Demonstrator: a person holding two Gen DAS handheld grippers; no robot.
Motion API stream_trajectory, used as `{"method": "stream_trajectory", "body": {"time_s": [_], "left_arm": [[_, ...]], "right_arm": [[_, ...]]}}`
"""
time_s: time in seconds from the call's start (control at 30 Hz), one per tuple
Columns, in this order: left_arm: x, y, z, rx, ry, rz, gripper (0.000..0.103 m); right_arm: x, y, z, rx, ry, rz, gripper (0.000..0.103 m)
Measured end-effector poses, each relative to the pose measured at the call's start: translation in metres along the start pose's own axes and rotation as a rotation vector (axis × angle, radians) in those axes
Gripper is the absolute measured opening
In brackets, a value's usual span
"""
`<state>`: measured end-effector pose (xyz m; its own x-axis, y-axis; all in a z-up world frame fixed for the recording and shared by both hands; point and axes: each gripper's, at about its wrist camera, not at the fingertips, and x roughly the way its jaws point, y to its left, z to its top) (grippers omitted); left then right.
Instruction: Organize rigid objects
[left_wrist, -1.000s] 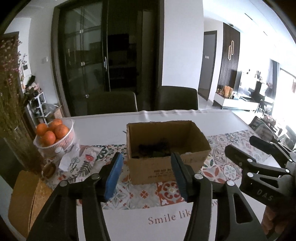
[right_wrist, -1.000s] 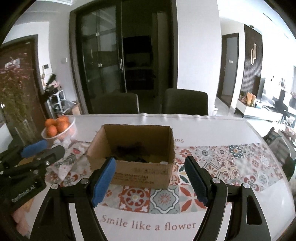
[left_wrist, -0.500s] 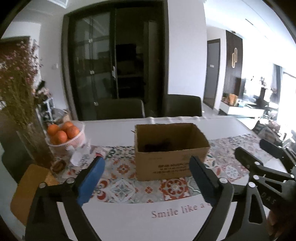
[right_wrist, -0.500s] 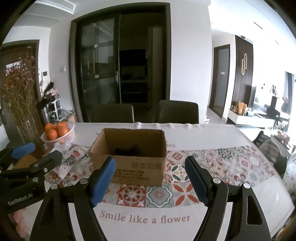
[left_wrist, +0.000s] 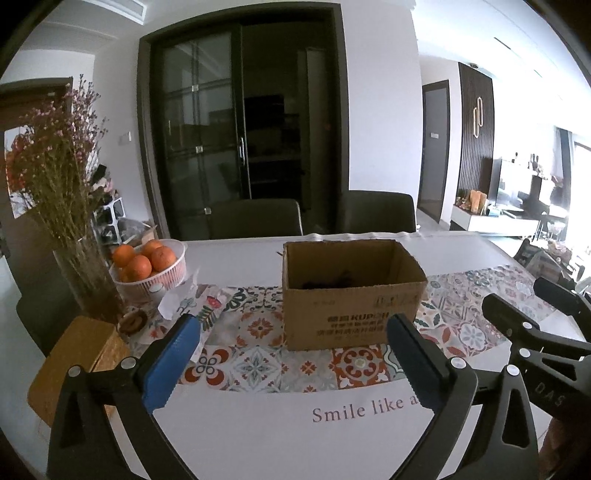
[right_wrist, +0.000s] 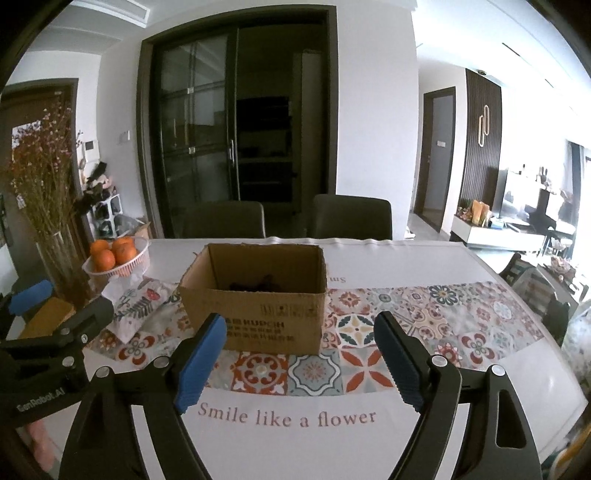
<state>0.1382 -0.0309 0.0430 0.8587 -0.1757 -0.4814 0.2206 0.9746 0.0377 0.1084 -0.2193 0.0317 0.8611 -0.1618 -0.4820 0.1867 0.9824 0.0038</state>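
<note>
An open cardboard box (left_wrist: 351, 317) (right_wrist: 258, 314) stands on the patterned runner in the middle of the table. Dark objects (left_wrist: 325, 282) (right_wrist: 258, 284) lie at its bottom, too dim to identify. My left gripper (left_wrist: 291, 332) hovers in front of the box, short of it, its jaws opening wide with nothing between the blue pads. My right gripper (right_wrist: 301, 321) hangs beside it to the right, also short of the box, jaws opening and empty. Each gripper shows at the edge of the other's view.
A white basket of oranges (left_wrist: 147, 266), a glass vase of dried flowers (left_wrist: 88, 280), crumpled paper (left_wrist: 177, 299) and a yellow woven mat (left_wrist: 74, 362) sit at the table's left. Two dark chairs (left_wrist: 255, 218) stand behind the far edge. A white cloth with lettering (right_wrist: 288, 417) covers the near side.
Both grippers have drawn back from the box, which now looks smaller and farther. The left jaws have spread much wider; the right jaws have widened slightly.
</note>
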Motion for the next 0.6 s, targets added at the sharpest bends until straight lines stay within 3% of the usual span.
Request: {"method": "stream_trajectory", "body": {"time_s": [0.6], "left_arm": [[-0.016, 0.000, -0.007, -0.010, -0.046, 0.035, 0.103]], "right_arm": [[-0.012, -0.001, -0.005, -0.001, -0.021, 0.009, 0.084]]}}
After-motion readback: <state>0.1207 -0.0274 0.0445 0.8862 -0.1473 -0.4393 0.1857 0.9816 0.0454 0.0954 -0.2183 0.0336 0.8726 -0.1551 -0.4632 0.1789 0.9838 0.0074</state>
